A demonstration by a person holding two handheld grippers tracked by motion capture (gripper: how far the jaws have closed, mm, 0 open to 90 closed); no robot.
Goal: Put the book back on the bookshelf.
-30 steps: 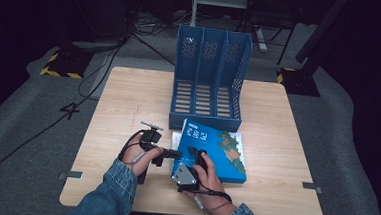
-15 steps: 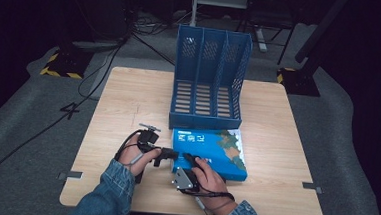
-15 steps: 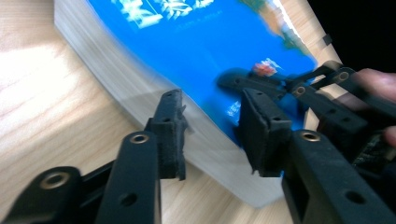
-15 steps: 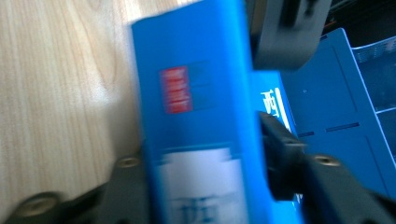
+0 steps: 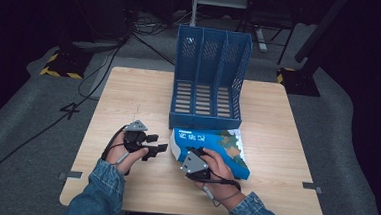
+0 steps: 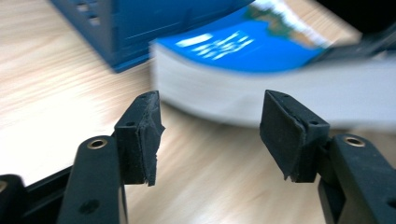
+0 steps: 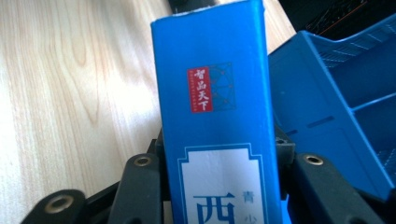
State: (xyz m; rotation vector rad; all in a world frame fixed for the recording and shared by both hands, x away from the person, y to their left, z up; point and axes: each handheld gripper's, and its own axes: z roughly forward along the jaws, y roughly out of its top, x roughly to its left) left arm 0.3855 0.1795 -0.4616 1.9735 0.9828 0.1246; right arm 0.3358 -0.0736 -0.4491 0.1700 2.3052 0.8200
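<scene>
High view: a person is sitting at a wooden surface (image 5: 129,98), holding one gripper in each hand. The right gripper (image 5: 194,160) is pinching a thick blue book (image 5: 226,150) at its near left corner. The book is lying just in front of a blue file rack (image 5: 210,78), with its far edge close to the rack's front lip; whether the two are touching cannot be told. The rack is standing upright with three compartments open toward the person, and their slotted floors are showing nothing inside. The left gripper (image 5: 156,149) is hovering just left of the book, pointing toward it, with a gap between them.

Right gripper view: the jaws are pressing against both faces of the book (image 7: 219,126), which is rising upright between them. The spine is facing the camera, carrying a red label with white characters and a white panel below it. The rack (image 7: 336,107) is lying to the right of the jaws, and bare surface (image 7: 70,84) is extending to the left.

Left gripper view: the left gripper (image 6: 210,135) jaws are standing spread wide with nothing between them. The book (image 6: 243,70), blurred, is lying just ahead of the jaws with its white page block facing them and its blue cover on top. The rack's base (image 6: 121,28) is sitting beyond the left jaw.
</scene>
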